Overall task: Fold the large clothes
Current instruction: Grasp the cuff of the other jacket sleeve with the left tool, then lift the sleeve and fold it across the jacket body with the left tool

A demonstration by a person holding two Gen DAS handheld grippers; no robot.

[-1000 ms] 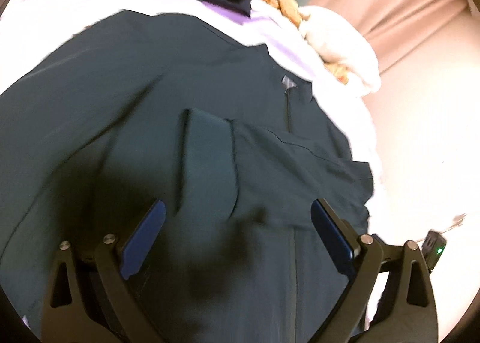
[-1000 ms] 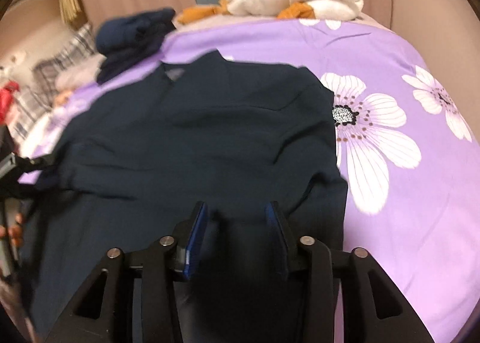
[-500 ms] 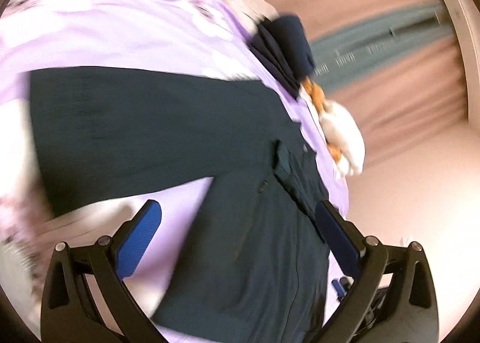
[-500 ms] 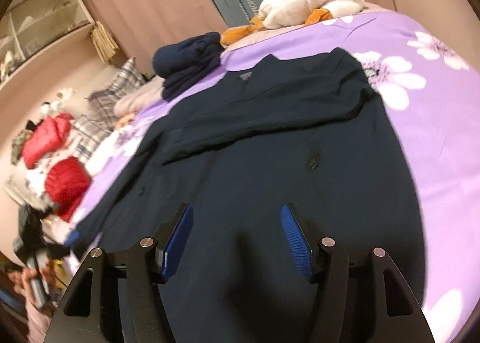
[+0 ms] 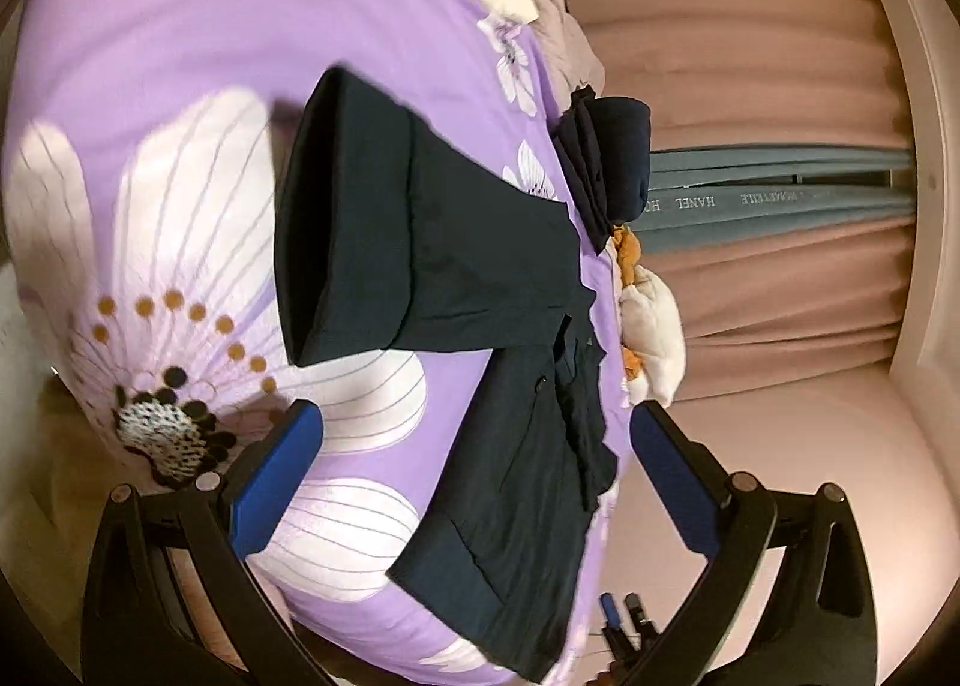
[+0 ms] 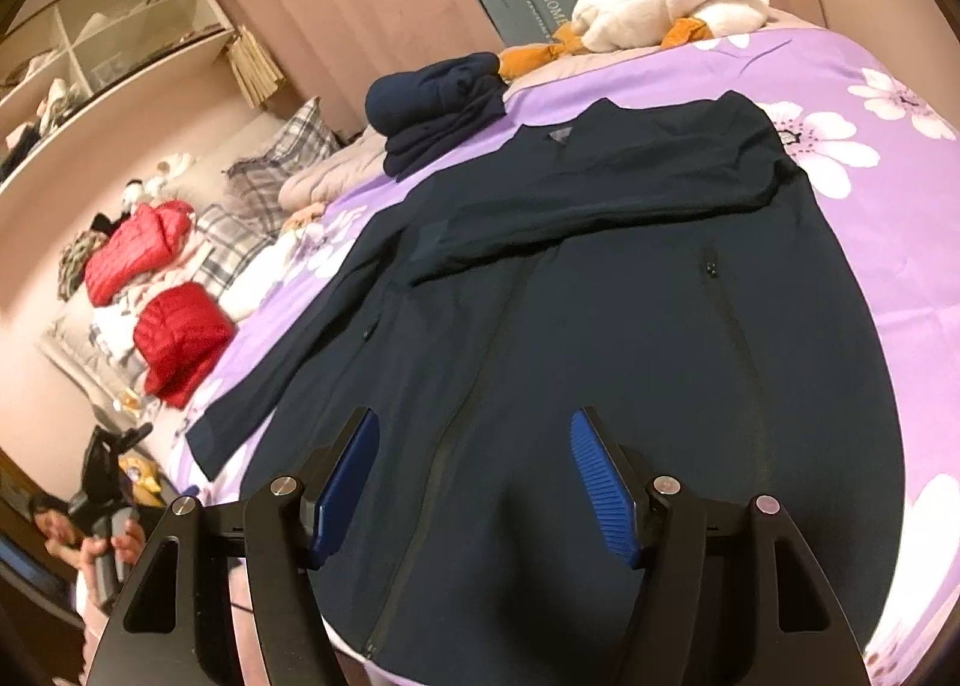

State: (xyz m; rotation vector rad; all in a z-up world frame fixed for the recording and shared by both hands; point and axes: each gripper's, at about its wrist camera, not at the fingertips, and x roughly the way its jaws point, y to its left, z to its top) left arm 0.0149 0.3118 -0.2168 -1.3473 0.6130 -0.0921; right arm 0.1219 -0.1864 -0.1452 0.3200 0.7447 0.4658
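jacket (image 6: pixel 600 326) judged soft, limp, light; outstretched sleeve (image 5: pixel 372 230) best pinched at the cuff; left gripper (image 5: pixel 474 476) jaws apart, empty; right gripper (image 6: pixel 474 482) jaws opening, nothing clamped

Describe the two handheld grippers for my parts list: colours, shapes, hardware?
Both match. The left gripper and right gripper each have two black angular arms with triangular cut-outs and round silver pivot bolts. Their fingers carry blue pads, visibly ribbed on the right one. No cables or sleeves show.
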